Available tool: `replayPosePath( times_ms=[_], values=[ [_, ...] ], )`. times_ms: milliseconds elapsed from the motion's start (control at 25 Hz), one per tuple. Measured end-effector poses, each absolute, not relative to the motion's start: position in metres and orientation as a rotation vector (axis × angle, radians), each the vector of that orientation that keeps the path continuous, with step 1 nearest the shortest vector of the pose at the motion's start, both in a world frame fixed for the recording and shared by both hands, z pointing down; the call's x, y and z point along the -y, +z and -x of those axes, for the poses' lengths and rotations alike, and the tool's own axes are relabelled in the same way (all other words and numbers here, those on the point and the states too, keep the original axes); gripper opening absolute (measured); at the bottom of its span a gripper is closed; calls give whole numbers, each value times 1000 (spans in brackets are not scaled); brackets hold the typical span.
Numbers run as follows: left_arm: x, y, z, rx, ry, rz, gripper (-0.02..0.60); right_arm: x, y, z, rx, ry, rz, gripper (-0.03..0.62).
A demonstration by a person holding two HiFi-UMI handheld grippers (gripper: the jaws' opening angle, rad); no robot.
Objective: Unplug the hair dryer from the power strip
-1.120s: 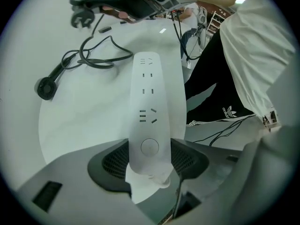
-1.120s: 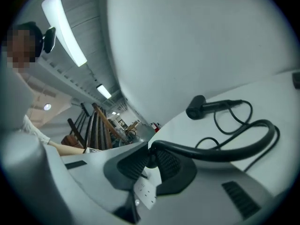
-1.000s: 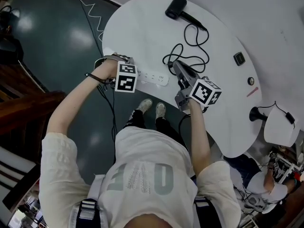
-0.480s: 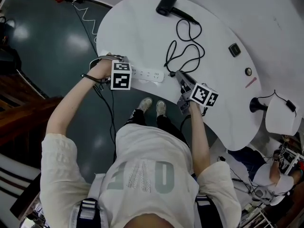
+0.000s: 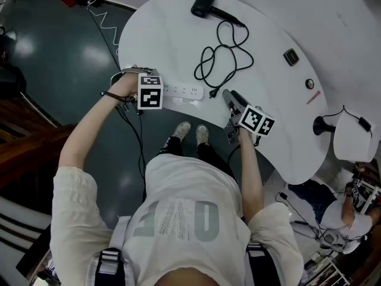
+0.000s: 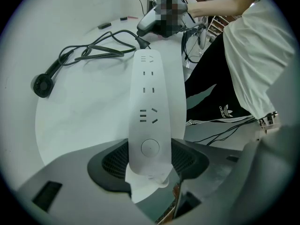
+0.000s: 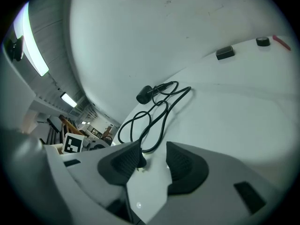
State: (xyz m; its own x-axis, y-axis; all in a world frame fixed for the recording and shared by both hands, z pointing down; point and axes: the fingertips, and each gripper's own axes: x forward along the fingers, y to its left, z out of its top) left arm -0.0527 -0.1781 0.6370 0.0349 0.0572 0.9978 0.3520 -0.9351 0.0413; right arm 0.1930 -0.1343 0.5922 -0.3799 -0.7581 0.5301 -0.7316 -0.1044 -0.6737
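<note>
The white power strip point(image 5: 183, 91) lies along the table's near edge, all its sockets empty point(image 6: 151, 86). My left gripper point(image 5: 149, 94) points straight down and is shut on the strip's switch end point(image 6: 150, 158). The black hair dryer point(image 5: 204, 2) rests at the far side, its cord point(image 5: 224, 53) looped across the table. The black plug point(image 5: 212, 94) lies loose beside the strip's right end. My right gripper point(image 5: 228, 96) hovers low just right of it, jaws opening. The plug point(image 7: 140, 163) sits by the left pad point(image 7: 119, 165), not pressed.
A small black block point(image 5: 290, 56), a round knob point(image 5: 309, 83) and a red pen point(image 5: 315, 97) lie at the table's right. A black stand point(image 5: 323, 142) with a white headset sits further right. The strip's own lead point(image 5: 128, 121) hangs off the near edge to the floor.
My right gripper has carried the plug away from the strip's end, sunk toward the table and opened, leaving the plug on the tabletop. The left gripper still holds the strip.
</note>
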Motion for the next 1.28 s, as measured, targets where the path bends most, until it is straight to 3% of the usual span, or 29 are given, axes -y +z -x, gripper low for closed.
replayPosePath(
  times_ms=[640, 880, 1000, 1160, 1280],
  values=[
    [181, 630, 51, 344, -1991, 2109, 253, 155, 533, -206, -2262, -1178, 1906, 167],
    [198, 602, 41, 259, -1966, 2170, 321, 163, 500, -209, -2308, -1049, 1919, 167],
    [221, 562, 8, 84, -1812, 2301, 319, 167, 473, -220, -2369, -868, 2057, 167],
    [243, 481, -59, -234, -1388, 2681, 314, 177, 409, -235, -2361, -504, 2255, 167],
    [244, 411, -101, -452, -979, 2868, 221, 178, 353, -239, -2298, -265, 2316, 167]
  ],
)
